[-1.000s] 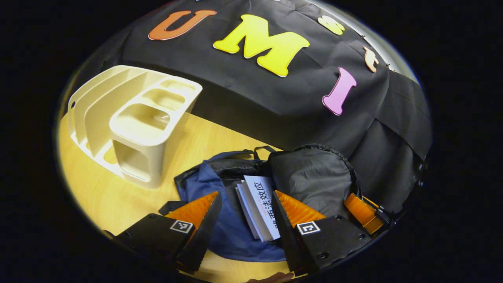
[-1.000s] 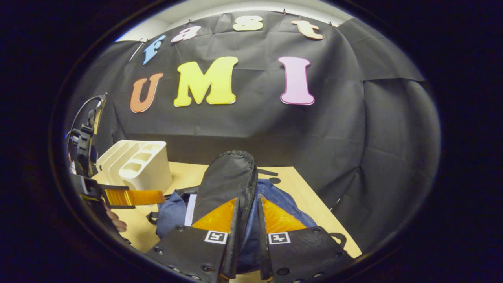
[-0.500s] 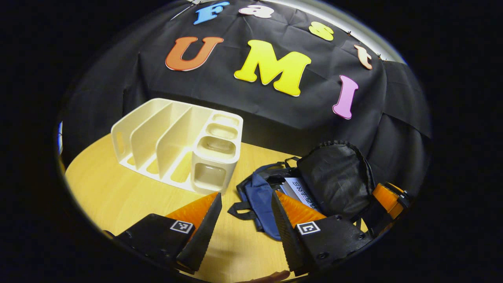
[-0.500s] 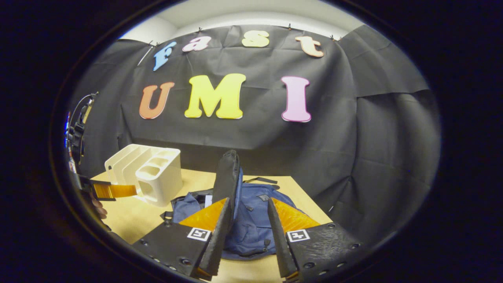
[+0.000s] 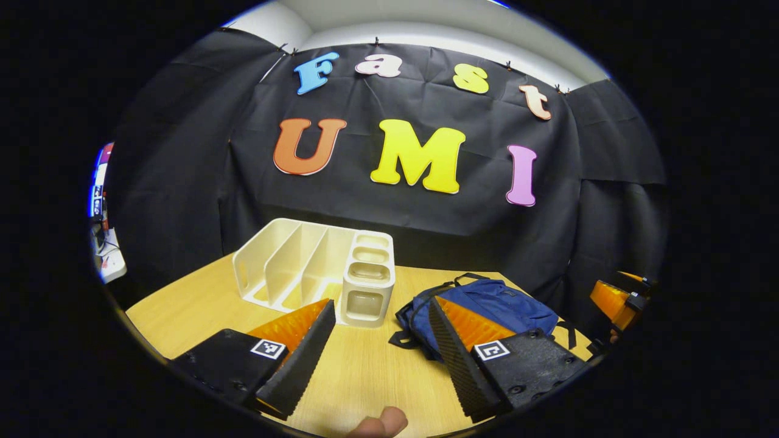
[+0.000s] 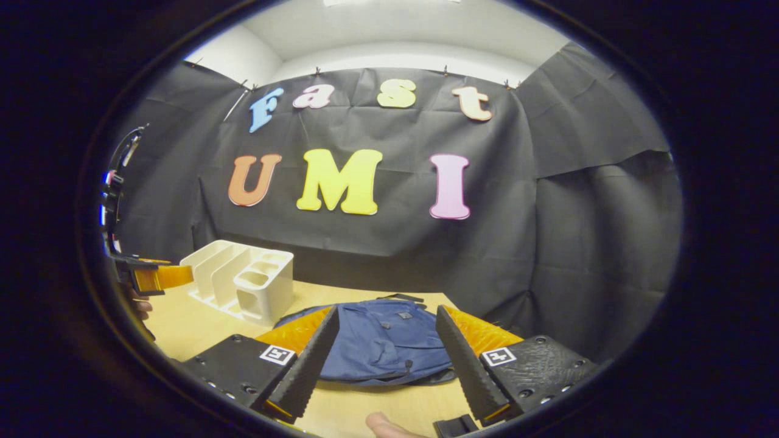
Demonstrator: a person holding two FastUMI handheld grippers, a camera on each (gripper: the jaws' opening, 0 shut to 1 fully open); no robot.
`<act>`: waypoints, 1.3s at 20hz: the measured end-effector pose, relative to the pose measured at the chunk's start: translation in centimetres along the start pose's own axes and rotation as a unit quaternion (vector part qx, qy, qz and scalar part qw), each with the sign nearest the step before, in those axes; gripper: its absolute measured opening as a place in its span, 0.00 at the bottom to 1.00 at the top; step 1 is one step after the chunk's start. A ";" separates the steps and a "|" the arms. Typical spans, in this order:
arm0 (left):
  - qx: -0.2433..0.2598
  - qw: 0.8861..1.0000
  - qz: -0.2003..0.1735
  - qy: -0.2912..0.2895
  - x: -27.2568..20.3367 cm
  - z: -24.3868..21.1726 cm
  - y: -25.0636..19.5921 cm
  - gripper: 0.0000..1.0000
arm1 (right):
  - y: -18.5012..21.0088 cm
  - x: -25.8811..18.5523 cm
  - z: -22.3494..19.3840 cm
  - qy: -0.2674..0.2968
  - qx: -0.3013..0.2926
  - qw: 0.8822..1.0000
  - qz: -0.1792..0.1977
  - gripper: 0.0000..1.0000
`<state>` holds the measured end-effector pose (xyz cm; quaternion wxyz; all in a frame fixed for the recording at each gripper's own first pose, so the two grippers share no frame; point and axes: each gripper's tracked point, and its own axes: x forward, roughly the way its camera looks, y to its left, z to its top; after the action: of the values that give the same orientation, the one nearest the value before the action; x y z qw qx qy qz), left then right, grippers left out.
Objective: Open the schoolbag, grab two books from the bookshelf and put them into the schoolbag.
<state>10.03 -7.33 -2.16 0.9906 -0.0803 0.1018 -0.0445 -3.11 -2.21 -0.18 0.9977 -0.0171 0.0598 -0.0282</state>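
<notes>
Schoolbag [image 6: 383, 340] lies flat on the bench [image 5: 201, 304] beside the bookshelf [image 5: 316, 271], so we judge the packing finished and hold the left hand-held gripper [image 5: 380, 359] and right hand-held gripper [image 6: 386, 362] open, empty, clear of it.

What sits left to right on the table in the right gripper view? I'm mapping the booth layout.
Left gripper → bookshelf → schoolbag, lying on the wooden table.

There are no words or numbers to read on the schoolbag [image 6: 383, 344] or the bookshelf [image 5: 316, 271].
</notes>
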 end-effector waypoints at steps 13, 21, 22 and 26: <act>0.032 0.998 -0.028 -0.035 -5.1 1.6 -1.4 0.98 | 0.2 -4.3 -1.4 -0.011 0.013 1.000 0.012 0.95; 0.025 0.999 -0.045 -0.011 -4.0 -0.4 -2.2 0.98 | 0.3 -2.9 -4.5 0.046 0.023 0.998 0.022 0.96; 0.026 0.999 -0.047 -0.008 -4.0 -0.6 -2.3 0.98 | 0.0 -2.7 -4.7 0.048 0.022 0.998 0.018 0.96; 0.022 0.999 -0.049 0.004 -3.7 -1.1 -2.3 0.98 | -0.3 -2.6 -5.0 0.053 0.024 0.998 0.016 0.98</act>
<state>6.04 -9.36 -2.17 0.9883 -0.0632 0.1004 -0.0954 -6.32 -2.50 -4.79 0.9936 0.0092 0.1117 -0.0150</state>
